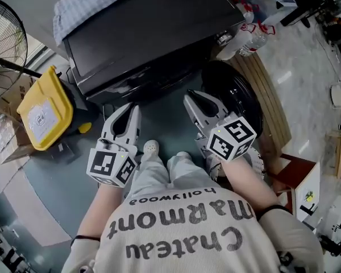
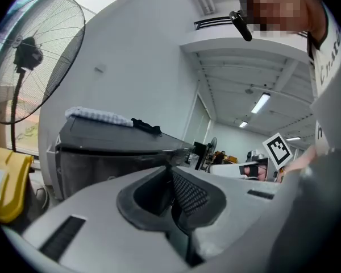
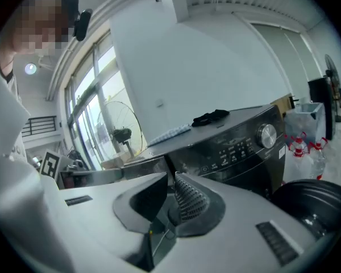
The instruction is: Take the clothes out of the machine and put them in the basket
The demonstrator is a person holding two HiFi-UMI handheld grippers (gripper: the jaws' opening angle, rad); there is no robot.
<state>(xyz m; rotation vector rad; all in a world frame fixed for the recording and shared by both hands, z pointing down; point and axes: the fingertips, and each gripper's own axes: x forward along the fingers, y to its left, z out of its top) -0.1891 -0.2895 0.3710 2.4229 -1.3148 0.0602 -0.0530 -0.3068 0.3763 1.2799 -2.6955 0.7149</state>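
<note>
A black front-loading washing machine [image 1: 153, 33] stands ahead of me. Its round door [image 1: 238, 95] hangs open to the right. From the head view the drum opening is hidden under the machine's top edge, and no clothes show inside. My left gripper [image 1: 131, 110] and right gripper [image 1: 192, 95] are held side by side low in front of the machine, pointing at it. Both are shut with nothing between the jaws. The left gripper view has the left gripper [image 2: 170, 166] facing the machine [image 2: 113, 147], and the right gripper view has the right gripper [image 3: 171, 172] facing its control panel [image 3: 238, 147].
A checked cloth [image 1: 88, 4] and a small black item [image 3: 211, 117] lie on the machine's top. A yellow bin [image 1: 42, 110] and a standing fan [image 1: 3, 44] are to the left. Water bottles [image 1: 256, 36] and a wooden pallet [image 1: 273, 107] are to the right.
</note>
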